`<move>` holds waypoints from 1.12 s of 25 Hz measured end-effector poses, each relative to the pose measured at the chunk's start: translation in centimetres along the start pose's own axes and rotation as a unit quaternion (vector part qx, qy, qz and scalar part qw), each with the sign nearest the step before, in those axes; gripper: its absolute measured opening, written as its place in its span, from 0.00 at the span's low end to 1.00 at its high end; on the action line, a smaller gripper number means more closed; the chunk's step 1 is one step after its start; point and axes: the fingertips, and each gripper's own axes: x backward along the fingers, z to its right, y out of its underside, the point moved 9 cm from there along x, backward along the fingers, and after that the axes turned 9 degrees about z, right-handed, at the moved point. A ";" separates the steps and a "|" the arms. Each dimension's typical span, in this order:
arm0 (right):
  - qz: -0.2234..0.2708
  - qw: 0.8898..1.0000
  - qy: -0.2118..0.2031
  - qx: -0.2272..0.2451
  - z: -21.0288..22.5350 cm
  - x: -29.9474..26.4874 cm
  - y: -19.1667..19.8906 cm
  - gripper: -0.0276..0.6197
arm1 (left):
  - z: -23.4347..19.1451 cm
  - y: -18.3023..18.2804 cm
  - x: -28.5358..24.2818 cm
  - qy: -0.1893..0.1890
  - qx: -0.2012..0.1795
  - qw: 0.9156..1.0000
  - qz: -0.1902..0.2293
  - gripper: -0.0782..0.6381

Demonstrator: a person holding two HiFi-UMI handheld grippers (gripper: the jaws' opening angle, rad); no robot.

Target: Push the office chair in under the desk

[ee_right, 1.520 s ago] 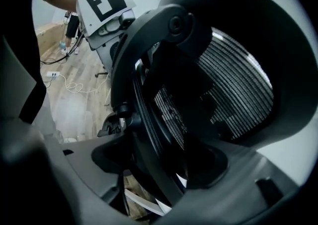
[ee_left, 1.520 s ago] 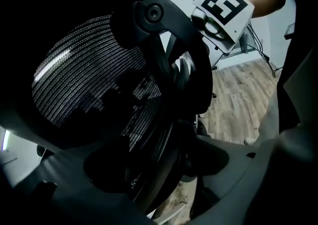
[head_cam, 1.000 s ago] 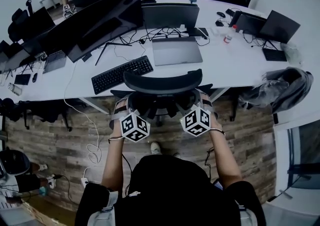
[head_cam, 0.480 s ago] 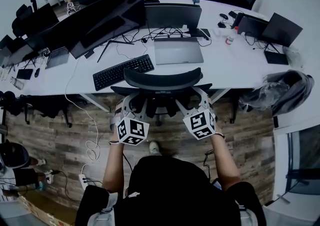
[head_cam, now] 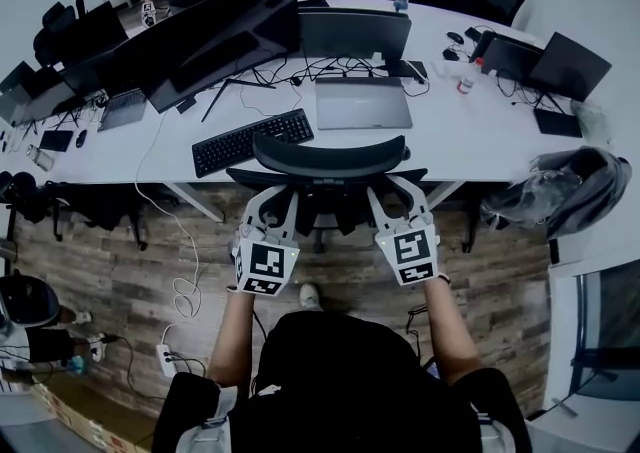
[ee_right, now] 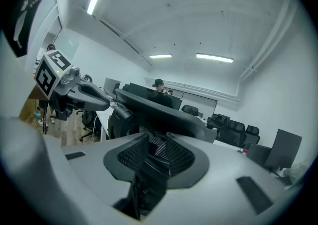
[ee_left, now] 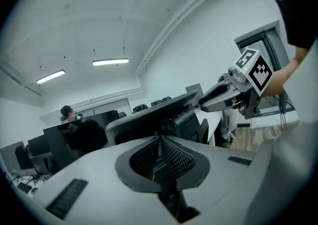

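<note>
The black office chair [head_cam: 330, 156] stands with its curved headrest at the white desk's [head_cam: 470, 131] front edge, its seat partly under the desk. My left gripper [head_cam: 272, 203] is at the left side of the chair's back and my right gripper [head_cam: 392, 199] at the right side. In the left gripper view the jaws [ee_left: 160, 142] are closing and almost meet, with a dark strip of the chair [ee_left: 149, 119] pinched low between them. In the right gripper view the jaws [ee_right: 155, 144] are closing on a dark piece of the chair's back [ee_right: 159, 112].
On the desk behind the chair lie a black keyboard [head_cam: 250, 141] and a closed laptop [head_cam: 362, 103], with monitors [head_cam: 220, 41] and cables beyond. A grey jacket [head_cam: 565, 186] drapes over a chair at the right. A power cable [head_cam: 185, 291] runs across the wooden floor at the left.
Both grippers' jaws have closed in on the chair's back, and the marker cubes have dropped slightly toward me. The chair stands in about the same place at the desk.
</note>
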 end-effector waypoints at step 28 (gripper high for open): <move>0.037 0.996 0.059 -0.061 0.5 1.8 -0.2 0.08 | 0.5 -1.5 0.3 0.000 0.064 0.997 0.047 0.13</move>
